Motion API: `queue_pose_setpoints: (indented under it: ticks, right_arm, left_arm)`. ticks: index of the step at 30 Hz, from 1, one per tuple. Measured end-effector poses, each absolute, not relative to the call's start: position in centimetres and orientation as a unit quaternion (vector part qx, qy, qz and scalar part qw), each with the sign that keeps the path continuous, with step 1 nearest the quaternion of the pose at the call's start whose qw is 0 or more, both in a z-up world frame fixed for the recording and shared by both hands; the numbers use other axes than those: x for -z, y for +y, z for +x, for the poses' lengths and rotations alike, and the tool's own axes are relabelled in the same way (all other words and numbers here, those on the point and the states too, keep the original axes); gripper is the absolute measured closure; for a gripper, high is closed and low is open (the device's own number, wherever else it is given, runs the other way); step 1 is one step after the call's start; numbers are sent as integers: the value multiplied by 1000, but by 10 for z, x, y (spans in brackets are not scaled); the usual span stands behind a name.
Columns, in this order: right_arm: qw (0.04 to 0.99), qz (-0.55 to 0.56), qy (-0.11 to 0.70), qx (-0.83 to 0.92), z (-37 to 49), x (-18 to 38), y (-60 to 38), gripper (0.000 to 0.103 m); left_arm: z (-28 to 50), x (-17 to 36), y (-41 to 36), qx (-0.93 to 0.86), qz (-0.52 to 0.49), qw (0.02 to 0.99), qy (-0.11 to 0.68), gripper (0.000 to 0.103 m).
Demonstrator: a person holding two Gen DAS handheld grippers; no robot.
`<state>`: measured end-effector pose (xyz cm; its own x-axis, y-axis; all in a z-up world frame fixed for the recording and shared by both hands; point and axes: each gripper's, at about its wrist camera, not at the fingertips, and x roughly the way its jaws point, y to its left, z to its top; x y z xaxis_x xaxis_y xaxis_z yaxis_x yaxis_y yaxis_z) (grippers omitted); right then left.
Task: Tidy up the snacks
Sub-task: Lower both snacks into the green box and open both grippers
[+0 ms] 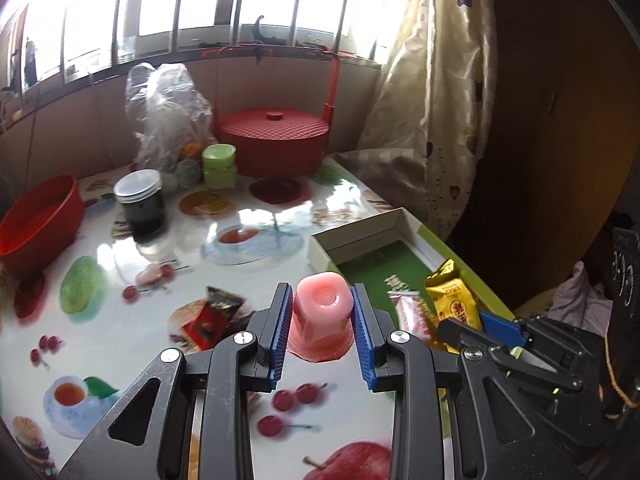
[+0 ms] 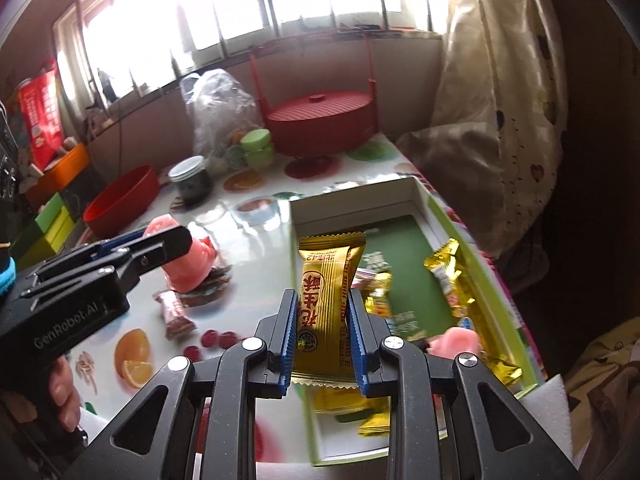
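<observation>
Left hand-held gripper (image 1: 322,316): blue ribbed pads clamped on both sides of a pink translucent plastic jelly cup (image 1: 322,308), held bottom-up, its flared rim toward the glossy fruit-printed worktop (image 1: 120,256). Right hand-held gripper (image 2: 323,320): clenched on a gold foil snack packet with red characters (image 2: 330,300), held upright by its lower half, over the near part of an open shallow cardboard box with a green floor and white walls (image 2: 416,216). The box sits at the worktop's right edge; inside lie more gold-wrapped sweets (image 2: 452,280) along its right wall and a second pink jelly cup (image 2: 456,342) near the front. Just left of the held cup, a small red and dark wrapped snack (image 1: 208,320) lies on the worktop. Further back: a dark glass jar with a silver screw lid (image 1: 140,204), a red plastic bowl (image 1: 40,220) at the left edge, stacked pale green round cups (image 1: 219,166), a crumpled clear plastic bag (image 1: 168,108), and a red round lidded basket with a tall handle (image 1: 274,136). A cream curtain with heart print (image 1: 436,92) hangs to the right, beside bright windows.
</observation>
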<state>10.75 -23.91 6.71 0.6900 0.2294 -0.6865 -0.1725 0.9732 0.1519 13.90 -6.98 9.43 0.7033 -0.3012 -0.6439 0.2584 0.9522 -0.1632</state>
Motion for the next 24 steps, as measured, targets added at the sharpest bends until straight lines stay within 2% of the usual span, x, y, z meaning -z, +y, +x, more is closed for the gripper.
queue_pose_setpoints:
  ticks: [24]
  right_arm:
    - [914, 33, 399, -58, 112, -48, -278, 80]
  left_arm:
    - [178, -74, -118, 199, -28, 902, 383, 72]
